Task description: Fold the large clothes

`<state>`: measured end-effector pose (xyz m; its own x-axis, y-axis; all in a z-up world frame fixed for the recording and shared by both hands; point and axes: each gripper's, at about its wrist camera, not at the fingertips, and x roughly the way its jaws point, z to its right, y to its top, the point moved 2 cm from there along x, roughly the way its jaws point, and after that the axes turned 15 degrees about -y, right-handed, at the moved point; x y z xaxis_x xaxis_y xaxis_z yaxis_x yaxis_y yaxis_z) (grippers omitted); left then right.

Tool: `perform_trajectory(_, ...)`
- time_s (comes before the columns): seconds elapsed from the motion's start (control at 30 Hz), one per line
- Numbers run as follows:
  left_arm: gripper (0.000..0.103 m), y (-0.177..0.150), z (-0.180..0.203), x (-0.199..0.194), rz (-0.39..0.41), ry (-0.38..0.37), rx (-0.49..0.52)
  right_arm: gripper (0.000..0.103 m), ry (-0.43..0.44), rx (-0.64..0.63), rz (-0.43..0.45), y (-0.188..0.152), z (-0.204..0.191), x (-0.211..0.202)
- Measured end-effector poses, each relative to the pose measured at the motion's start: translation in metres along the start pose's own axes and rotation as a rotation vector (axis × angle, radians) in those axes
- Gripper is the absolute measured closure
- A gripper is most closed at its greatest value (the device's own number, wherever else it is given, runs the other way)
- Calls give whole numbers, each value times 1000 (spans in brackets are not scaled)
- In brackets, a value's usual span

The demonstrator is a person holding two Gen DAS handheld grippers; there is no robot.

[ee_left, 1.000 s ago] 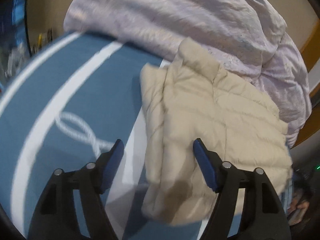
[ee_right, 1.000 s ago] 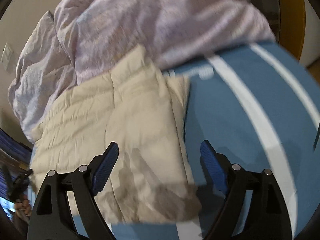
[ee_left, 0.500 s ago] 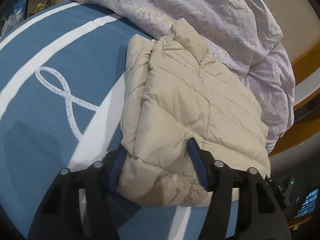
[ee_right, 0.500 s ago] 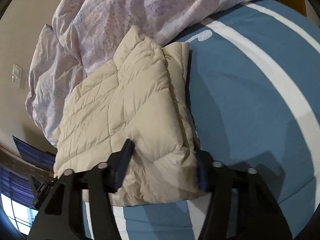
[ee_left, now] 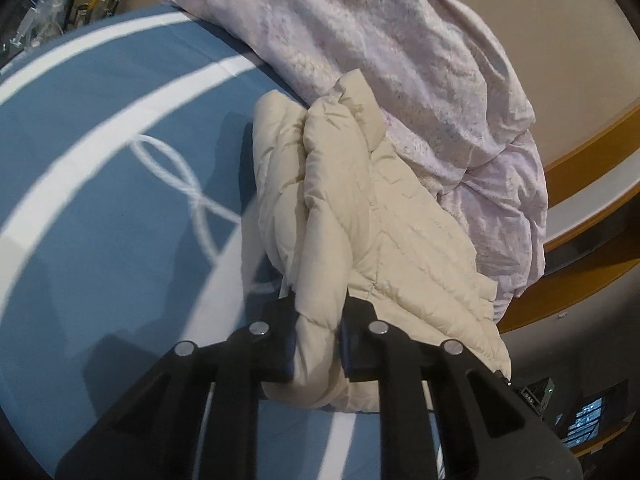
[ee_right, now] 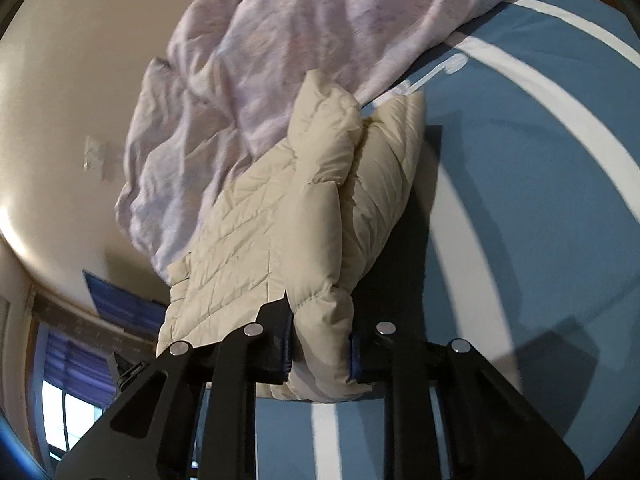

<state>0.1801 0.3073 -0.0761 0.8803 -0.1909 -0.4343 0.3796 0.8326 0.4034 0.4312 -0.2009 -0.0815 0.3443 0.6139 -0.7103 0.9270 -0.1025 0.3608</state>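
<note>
Where a second ago both sets of jaws hung wide over it, the left gripper [ee_left: 318,344] and right gripper [ee_right: 322,346] now pinch the near edge of the cream puffer jacket [ee_left: 360,216] – bunched on the blue bed [ee_left: 100,184] – apparently ready for another fold.

Lighting: dim, warm indoor. Hard shadows on blue white-striped bed cover [ee_left: 100,200]. Strong fisheye edge distortion, dark vignette, slight motion blur.

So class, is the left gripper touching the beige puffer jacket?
Touching. The left wrist view shows the left gripper pinching the beige puffer jacket between both fingers.
</note>
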Motion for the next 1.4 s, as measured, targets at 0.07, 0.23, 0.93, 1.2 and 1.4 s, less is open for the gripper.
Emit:
perform_trajectory(0.07, 87, -6, -3, -17, -9, 17, 14, 82, 3, -18, -8, -13, -3, -4)
perform_trajectory(0.23, 87, -23, -12, -49, -35, 13, 22, 82, 1, -28, -18, -45, 0, -14)
perform_trajectory(0.93, 39, -47, -30, -63, -76, 116, 24, 61, -374, -224, 223, -67, -42, -54)
perform_trajectory(1.2, 30, -38, -24, -53, -58, 152, 30, 55, -467, -403, 317, -78, -114, -28)
perform_trajectory(1.4, 28, -30, -23, -49, -41, 185, 23, 49, -452, -417, 393, -80, -135, -31)
